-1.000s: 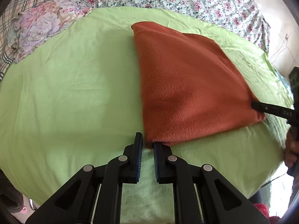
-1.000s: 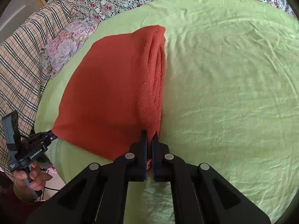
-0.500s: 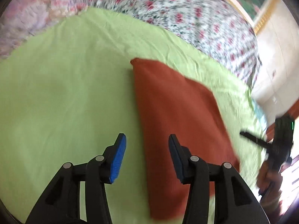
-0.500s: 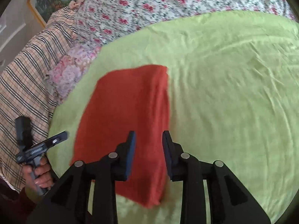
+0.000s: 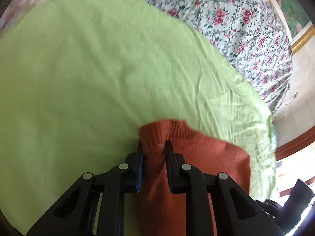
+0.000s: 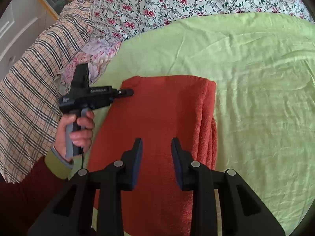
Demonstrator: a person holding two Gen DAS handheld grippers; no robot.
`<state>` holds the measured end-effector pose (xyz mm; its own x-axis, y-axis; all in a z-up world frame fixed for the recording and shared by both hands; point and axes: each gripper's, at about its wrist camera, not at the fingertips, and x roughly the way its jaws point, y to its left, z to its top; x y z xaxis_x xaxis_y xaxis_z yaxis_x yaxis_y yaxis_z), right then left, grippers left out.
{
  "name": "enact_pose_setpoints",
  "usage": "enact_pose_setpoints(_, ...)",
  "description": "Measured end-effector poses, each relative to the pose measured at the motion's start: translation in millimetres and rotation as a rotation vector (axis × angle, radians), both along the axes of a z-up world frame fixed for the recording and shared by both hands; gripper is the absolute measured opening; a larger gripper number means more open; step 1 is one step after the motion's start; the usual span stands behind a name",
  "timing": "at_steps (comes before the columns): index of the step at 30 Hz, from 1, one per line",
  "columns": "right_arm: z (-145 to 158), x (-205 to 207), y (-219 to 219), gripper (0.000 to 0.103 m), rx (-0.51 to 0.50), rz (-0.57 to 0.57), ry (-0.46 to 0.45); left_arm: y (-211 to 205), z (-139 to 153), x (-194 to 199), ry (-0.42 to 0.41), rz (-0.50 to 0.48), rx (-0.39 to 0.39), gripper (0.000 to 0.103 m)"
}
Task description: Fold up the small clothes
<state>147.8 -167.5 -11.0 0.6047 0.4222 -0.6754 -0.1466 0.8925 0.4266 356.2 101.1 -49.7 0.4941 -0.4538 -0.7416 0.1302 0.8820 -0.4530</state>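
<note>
Left wrist view first: the left gripper (image 5: 153,147) is clamped on the far corner of the folded orange knit sweater (image 5: 196,157), ribbed edge bunched up between the two pads. Its jaws have just been closing, w/ the knit caught between them. Rest of the sweater runs back under the gripper and off to its right, lying on the light green sheet (image 5: 88,78) that fills everything ahead and to the left. Beyond the sheet, far side, there's a floral bedspread (image 5: 246,29), and a gilt picture frame (image 5: 301,37) way off at the upper right. Pic is a bit blurry btw. Right wrist view: the right gripper (image 6: 156,145) has its jaws apart w/ nothing pinched, hovering over the near part of the sweater (image 6: 161,114), which lies flat as a folded rectangle straight ahead, stacked fold edges showing along its right side. Over to the left the person's left hand (image 6: 76,127) grips the handle of the other gripper (image 6: 126,92), its tip at the sweater's far left corner. Plaid cloth (image 6: 29,98) sits further left, green sheet (image 6: 265,98) on the right, floral bedspread (image 6: 177,0) beyond.
</note>
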Motion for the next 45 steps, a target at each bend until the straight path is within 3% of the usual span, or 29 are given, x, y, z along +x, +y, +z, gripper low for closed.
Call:
enact_pose_setpoints(5, -2, 7, -10, 0.032, -0.004, -0.042, -0.002, 2, 34, -26, -0.106, 0.062, 0.106, 0.031)
enact_pose_setpoints(7, -3, 11, -19, 0.032, -0.012, -0.092, -0.006, 2, 44, -54, -0.158, 0.073, 0.152, 0.048)
enact_pose_setpoints(9, -5, 18, -25, 0.032, -0.021, -0.125, -0.006, 1, 45, -82, -0.193, 0.072, 0.182, 0.054)
enact_pose_setpoints(13, -20, 41, -30, 0.031, -0.023, -0.148, 0.048, -12, 28, -123, -0.191, 0.041, 0.253, 0.054)
enact_pose_setpoints(15, -25, 50, -29, 0.010, -0.014, -0.121, 0.064, -21, 21, -131, -0.184, 0.031, 0.308, 0.052)
enact_pose_setpoints(19, -1, 37, -34, 0.010, -0.053, -0.142, -0.033, -27, -2, -135, -0.140, 0.013, 0.365, 0.049)
enact_pose_setpoints(23, -35, 48, -31, 0.010, -0.135, -0.140, 0.060, -24, -11, -137, -0.133, 0.021, 0.353, 0.050)
enact_pose_setpoints(26, -39, 49, -36, 0.017, -0.115, -0.164, 0.055, -24, 0, -147, -0.145, 0.033, 0.379, 0.049)
enact_pose_setpoints(27, -35, 47, -38, 0.022, -0.104, -0.174, 0.052, -23, 4, -150, -0.152, 0.037, 0.378, 0.046)
enact_pose_setpoints(29, -23, 35, -42, 0.023, -0.087, -0.204, 0.032, -22, 14, -169, -0.178, 0.026, 0.342, 0.043)
enact_pose_setpoints(31, -8, 15, -38, 0.023, -0.062, -0.196, -0.003, -23, 21, -196, -0.196, -0.012, 0.259, 0.042)
enact_pose_setpoints(33, 1, -11, -25, 0.023, -0.028, -0.139, -0.036, -29, 22, -227, -0.211, -0.061, 0.195, 0.040)
enact_pose_setpoints(36, -2, -42, 5, 0.023, -0.006, -0.026, -0.021, -41, 12, -257, -0.197, -0.105, 0.180, 0.039)
enact_pose_setpoints(38, -17, -59, 21, 0.023, -0.034, 0.018, 0.015, -47, -2, -271, -0.207, -0.102, 0.246, 0.038)
enact_pose_setpoints(40, -38, -67, 28, 0.022, -0.129, 0.008, 0.045, -54, -13, -279, -0.220, -0.110, 0.312, 0.038)
enact_pose_setpoints(42, -51, -74, 22, 0.019, -0.114, 0.000, 0.024, -60, -16, -285, -0.256, -0.109, 0.370, 0.038)
enact_pose_setpoints(45, -48, -74, 19, 0.018, -0.113, -0.015, 0.028, -64, -14, -286, -0.257, -0.099, 0.386, 0.038)
